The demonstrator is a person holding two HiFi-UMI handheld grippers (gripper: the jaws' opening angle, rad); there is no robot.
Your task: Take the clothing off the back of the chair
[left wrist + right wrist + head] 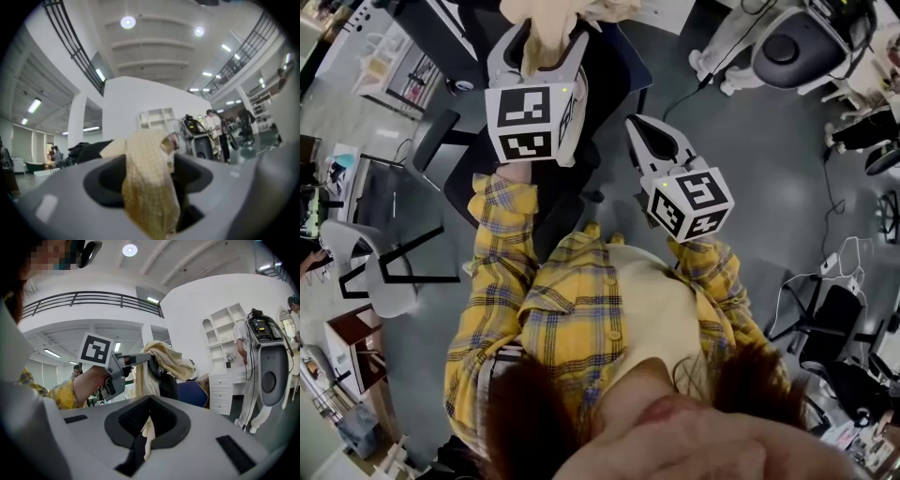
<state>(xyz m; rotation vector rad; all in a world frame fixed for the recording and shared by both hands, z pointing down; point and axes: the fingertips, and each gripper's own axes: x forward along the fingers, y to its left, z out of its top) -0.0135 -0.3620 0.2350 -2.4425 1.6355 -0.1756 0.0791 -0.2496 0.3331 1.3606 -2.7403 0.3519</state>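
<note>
The clothing [551, 28] runs off the head view's top edge and covers the tips of my left claw [539, 56] there. The chair [605, 94] beneath is mostly hidden by that claw and the clothing. In the left gripper view the clothing fills the jaw gap, hiding the pads. In my right claw [149, 416] a pale sliver [147, 439] sits in the slit. Pinched or merely seen through, I cannot tell.
</note>
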